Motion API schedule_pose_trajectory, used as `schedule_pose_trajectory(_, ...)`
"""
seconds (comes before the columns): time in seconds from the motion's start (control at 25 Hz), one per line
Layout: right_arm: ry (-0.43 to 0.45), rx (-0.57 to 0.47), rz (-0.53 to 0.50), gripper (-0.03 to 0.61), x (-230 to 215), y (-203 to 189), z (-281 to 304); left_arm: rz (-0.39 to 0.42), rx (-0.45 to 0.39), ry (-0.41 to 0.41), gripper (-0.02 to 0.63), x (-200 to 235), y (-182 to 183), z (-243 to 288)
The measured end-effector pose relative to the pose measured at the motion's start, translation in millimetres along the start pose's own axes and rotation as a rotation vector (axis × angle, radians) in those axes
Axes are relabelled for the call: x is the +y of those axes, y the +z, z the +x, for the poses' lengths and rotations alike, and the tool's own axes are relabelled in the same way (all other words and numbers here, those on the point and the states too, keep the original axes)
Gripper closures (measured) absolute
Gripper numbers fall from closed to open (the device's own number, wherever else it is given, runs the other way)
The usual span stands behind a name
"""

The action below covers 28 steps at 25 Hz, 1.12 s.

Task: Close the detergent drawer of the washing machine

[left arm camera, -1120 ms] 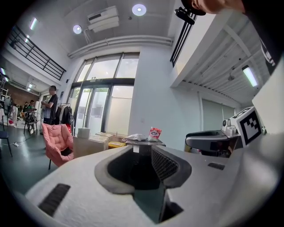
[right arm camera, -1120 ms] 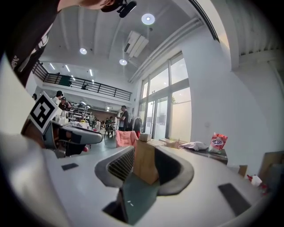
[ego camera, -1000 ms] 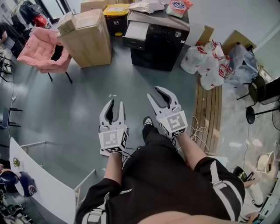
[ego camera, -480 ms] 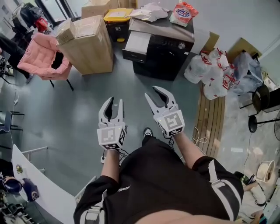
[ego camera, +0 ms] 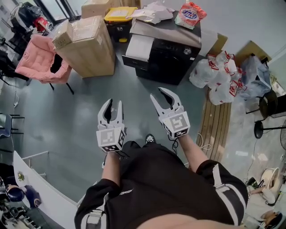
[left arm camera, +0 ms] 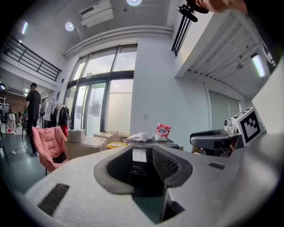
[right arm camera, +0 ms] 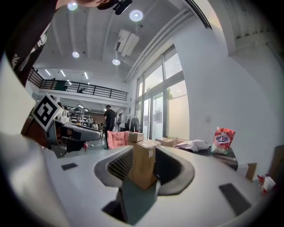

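Facing: we had the washing machine (ego camera: 166,58) well ahead of both claws
Drawer: detergent drawer (ego camera: 139,44) stood pulled out at its left as we faced it, long axis toward us
Aim: left gripper (ego camera: 112,107) framed it between its jaws; neither hand clearly nearer
Claws: left gripper and right gripper (ego camera: 160,96) spread, just eased wider, empty

The washing machine (ego camera: 172,53) stands far, with its detergent drawer (ego camera: 139,46) jutting out at its left and a packet (ego camera: 191,13) on top. A cardboard box (ego camera: 85,42) sits left of it, a chair (ego camera: 38,56) farther left, and bags (ego camera: 219,74) to its right. The left gripper (ego camera: 113,107) and right gripper (ego camera: 163,100) are near, side by side.
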State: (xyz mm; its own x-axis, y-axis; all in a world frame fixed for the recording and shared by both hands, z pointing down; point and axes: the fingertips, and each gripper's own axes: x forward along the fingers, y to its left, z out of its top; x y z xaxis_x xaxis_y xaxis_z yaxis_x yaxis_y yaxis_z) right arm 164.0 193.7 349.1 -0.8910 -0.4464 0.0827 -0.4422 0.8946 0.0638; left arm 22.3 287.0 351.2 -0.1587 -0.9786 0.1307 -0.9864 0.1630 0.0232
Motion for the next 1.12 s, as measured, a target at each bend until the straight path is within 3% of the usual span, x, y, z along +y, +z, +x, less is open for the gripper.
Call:
schedule_pose_trajectory(0.36, -0.029, 0.068, 0.001, 0.397, -31, -19, 57, -0.018, 0.028, -0.044, 0.456, 40, -7, 69)
schedule_pose_trajectory(0.52, -0.077, 0.090, -0.015, 0.396, -49, -23, 90, -0.003, 0.015, -0.115, 0.456, 60, 0, 112)
schedule_pose_trajectory(0.72, -0.142, 0.134, 0.054, 0.396, -59, -30, 136, -0.029, 0.045, -0.222, 0.456, 88, 2, 163)
schedule_pose_trajectory(0.88, -0.208, 0.161, 0.049, 0.396, -71, -29, 174, -0.025, 0.068, -0.310, 0.456, 109, 2, 206)
schedule_pose_trajectory(1.12, -0.279, 0.233, 0.126, 0.396, -75, -57, 208, -0.014, 0.149, -0.395, 0.456, 138, -27, 246)
